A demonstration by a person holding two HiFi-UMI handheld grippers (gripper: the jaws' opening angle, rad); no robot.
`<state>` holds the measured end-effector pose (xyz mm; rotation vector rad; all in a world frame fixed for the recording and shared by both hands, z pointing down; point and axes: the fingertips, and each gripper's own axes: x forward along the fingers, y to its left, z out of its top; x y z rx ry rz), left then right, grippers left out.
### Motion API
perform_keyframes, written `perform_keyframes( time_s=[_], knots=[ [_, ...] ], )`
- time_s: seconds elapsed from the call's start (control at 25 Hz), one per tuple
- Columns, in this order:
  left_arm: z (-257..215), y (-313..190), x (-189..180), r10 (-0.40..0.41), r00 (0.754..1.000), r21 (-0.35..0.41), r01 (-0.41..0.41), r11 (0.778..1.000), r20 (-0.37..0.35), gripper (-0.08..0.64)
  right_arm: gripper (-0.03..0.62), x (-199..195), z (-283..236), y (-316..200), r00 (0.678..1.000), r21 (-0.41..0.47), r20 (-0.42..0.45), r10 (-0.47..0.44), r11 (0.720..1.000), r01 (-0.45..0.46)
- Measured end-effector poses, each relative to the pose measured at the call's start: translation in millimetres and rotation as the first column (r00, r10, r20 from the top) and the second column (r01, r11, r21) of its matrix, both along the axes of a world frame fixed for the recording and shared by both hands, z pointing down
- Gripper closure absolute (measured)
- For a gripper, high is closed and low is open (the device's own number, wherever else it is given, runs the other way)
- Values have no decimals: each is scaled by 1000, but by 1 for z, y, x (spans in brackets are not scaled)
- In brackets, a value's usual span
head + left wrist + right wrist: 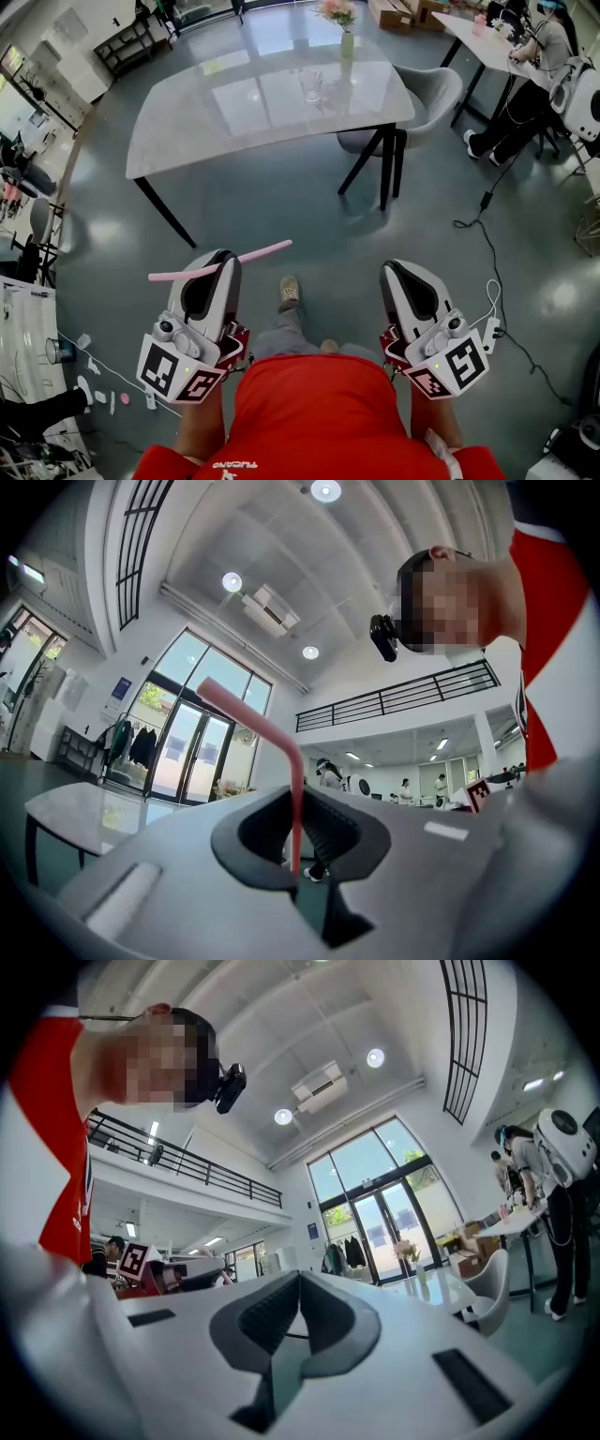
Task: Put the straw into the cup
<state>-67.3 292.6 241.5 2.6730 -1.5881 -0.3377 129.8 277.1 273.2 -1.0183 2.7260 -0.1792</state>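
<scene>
Pale table (187, 122) holds the cup (311, 84); left gripper (223, 258) jaws clamp the straw (255, 252), right gripper (401, 269) jaws together.

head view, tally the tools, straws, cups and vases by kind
tool: 2, left tool and right tool
straw: 1, pink, in the left tool
cup: 1
vase: 1
total: 5
</scene>
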Motion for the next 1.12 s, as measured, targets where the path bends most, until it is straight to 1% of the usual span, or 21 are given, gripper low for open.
perform_keyframes(
  time_s=[0.24, 0.44, 0.64, 0.92, 1.12],
  knots=[
    [7, -59, -17, 31, 999, 15, -31, 999, -31, 526, 591, -16, -3, -50, 999, 21, -36, 33, 999, -32],
    [8, -123, -38, 74, 997, 15, -74, 997, -8, 526, 591, -44, -11, -112, 997, 24, -52, 63, 998, -62],
    [9, -187, -71, 108, 994, -2, -108, 994, -6, 526, 591, -81, -16, -176, 994, 19, -59, 90, 996, -89],
    [8, -266, -110, 174, 985, -7, -174, 985, -13, 526, 591, -115, -18, -250, 984, 13, -66, 166, 986, -165],
    [9, -306, -124, 221, 975, -11, -221, 975, -25, 526, 591, -123, -17, -288, 971, 17, -75, 228, 974, -227]
  ],
)
